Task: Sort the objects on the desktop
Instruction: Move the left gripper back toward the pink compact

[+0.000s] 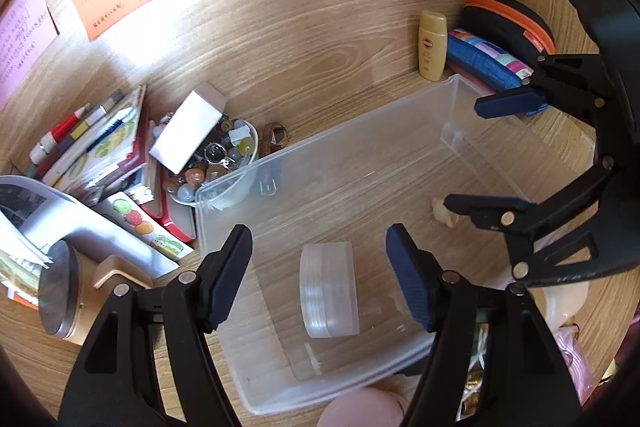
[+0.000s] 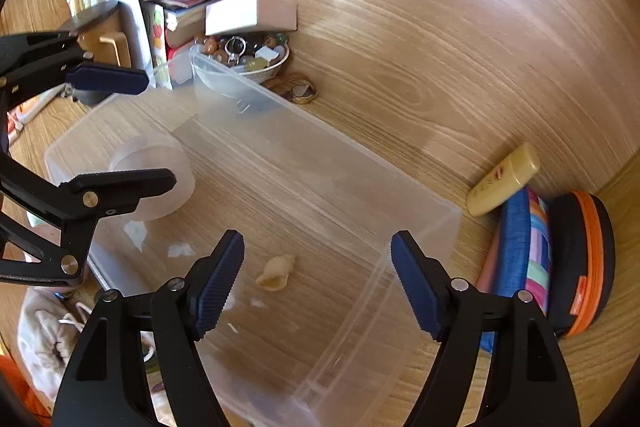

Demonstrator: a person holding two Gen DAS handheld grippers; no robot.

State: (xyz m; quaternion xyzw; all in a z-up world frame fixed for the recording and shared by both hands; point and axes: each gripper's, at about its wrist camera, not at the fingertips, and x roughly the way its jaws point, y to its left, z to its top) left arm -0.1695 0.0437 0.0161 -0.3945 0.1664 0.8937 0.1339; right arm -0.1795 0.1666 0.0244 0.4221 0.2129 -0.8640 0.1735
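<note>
Inside clear bin (image 1: pixel 452 123), tape roll (image 1: pixel 329 294) lies sideways.

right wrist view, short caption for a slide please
Open right hand-held gripper above a clear plastic bin holding a seashell and tape roll.

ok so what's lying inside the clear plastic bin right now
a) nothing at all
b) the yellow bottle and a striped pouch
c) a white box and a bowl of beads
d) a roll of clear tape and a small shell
d: the roll of clear tape and the small shell both rest on the floor of the clear plastic bin, while the yellow bottle stands outside it.
</note>
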